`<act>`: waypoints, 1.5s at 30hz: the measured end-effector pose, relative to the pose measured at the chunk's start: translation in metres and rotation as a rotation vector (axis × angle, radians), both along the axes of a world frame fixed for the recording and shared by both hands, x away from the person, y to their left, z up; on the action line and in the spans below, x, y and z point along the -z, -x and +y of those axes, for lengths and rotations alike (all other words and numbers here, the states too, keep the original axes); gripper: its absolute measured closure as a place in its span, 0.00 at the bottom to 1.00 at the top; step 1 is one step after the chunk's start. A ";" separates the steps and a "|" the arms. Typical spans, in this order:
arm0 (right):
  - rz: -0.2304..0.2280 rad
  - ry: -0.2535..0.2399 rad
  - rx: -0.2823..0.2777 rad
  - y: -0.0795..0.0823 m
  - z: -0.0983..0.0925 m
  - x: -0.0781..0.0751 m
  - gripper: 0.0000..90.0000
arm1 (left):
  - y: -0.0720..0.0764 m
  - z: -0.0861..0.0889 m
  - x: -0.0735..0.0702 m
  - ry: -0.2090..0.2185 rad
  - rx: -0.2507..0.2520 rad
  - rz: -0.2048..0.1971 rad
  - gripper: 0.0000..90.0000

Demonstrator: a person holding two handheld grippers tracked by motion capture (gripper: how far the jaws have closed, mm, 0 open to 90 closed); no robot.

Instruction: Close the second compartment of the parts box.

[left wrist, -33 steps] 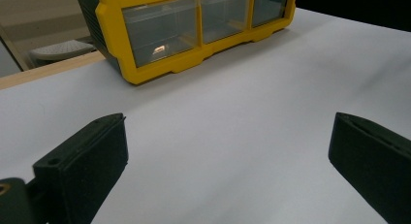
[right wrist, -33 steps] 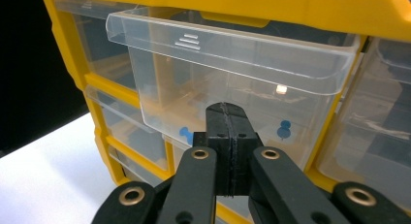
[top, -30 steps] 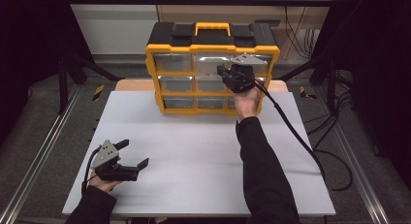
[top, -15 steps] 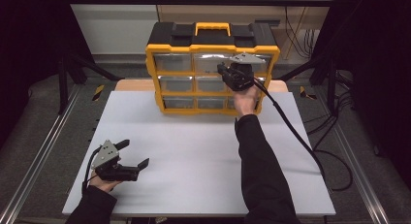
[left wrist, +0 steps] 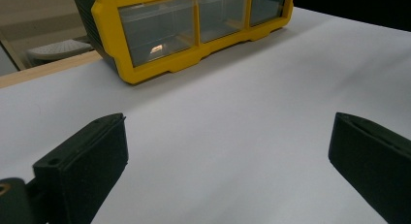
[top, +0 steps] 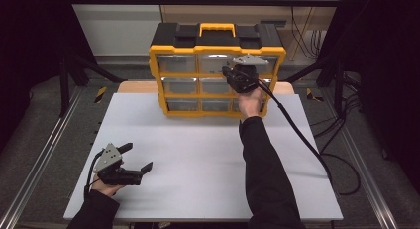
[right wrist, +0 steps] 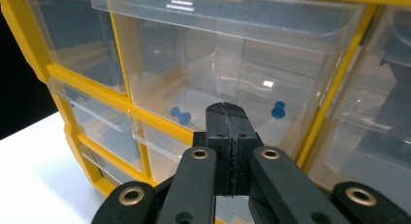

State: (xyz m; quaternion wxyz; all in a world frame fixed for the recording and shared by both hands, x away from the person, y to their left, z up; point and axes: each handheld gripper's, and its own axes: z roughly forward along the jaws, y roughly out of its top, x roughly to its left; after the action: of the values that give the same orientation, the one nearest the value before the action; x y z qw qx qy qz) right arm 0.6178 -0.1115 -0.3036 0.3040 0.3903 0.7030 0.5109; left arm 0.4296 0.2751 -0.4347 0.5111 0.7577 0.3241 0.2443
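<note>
Jaws of the right gripper (top: 229, 70) are pressing together empty at upper centre of the high view, against the yellow-framed organiser of clear plastic drawers (top: 216, 54), barely shifting from the earlier frame, while the left gripper (top: 134, 157) is idling spread at lower left. Its own view is showing bare white tabletop (left wrist: 232, 136) between parted jaws. In the right gripper view the clenched tips (right wrist: 227, 118) are nosing a clear drawer holding blue pushpins (right wrist: 180, 116); a steady, square push should seat it best.
</note>
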 end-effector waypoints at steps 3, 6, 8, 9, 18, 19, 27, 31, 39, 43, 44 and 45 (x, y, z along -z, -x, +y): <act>0.001 0.001 0.003 0.000 0.000 0.000 0.99 | 0.000 0.000 0.000 0.000 0.000 0.000 0.00; -0.006 -0.002 0.005 0.002 0.000 0.000 0.96 | 0.000 0.000 0.000 0.002 0.000 0.001 0.00; -0.012 -0.003 -0.008 0.005 -0.001 0.000 0.92 | 0.000 0.000 0.000 0.005 0.000 0.002 0.00; -0.016 -0.006 -0.016 0.007 -0.002 0.001 0.90 | 0.000 0.001 0.000 0.004 0.000 0.002 0.00; -0.040 -0.006 -0.105 0.032 -0.010 0.012 0.53 | -0.001 0.000 0.001 0.006 -0.004 0.008 0.00; -0.043 -0.010 -0.111 0.035 -0.010 0.014 0.47 | -0.001 0.000 0.001 0.006 -0.004 0.008 0.00; -0.039 -0.028 -0.132 0.058 -0.013 0.025 0.13 | -0.001 0.000 0.002 0.000 -0.001 0.011 0.00; -0.019 -0.030 -0.137 0.070 -0.015 0.030 0.04 | -0.001 -0.001 0.002 0.002 0.000 0.011 0.00; -0.029 -0.064 -0.159 0.093 -0.023 0.041 0.00 | -0.001 -0.001 0.002 0.005 -0.002 0.014 0.00; -0.028 -0.066 -0.165 0.102 -0.028 0.047 0.00 | -0.002 -0.001 0.003 0.004 -0.003 0.016 0.00; -0.026 -0.065 -0.169 0.105 -0.030 0.048 0.00 | -0.002 -0.001 0.003 0.003 -0.003 0.015 0.00; -0.020 -0.072 -0.167 0.108 -0.031 0.050 0.00 | -0.001 -0.001 0.003 0.004 -0.003 0.016 0.00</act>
State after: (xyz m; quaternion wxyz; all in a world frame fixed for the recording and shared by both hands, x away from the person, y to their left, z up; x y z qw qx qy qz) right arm 0.5103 -0.1422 -0.3534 0.2531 0.3358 0.7114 0.5632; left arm 0.4311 0.2744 -0.4380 0.5096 0.7581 0.3297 0.2386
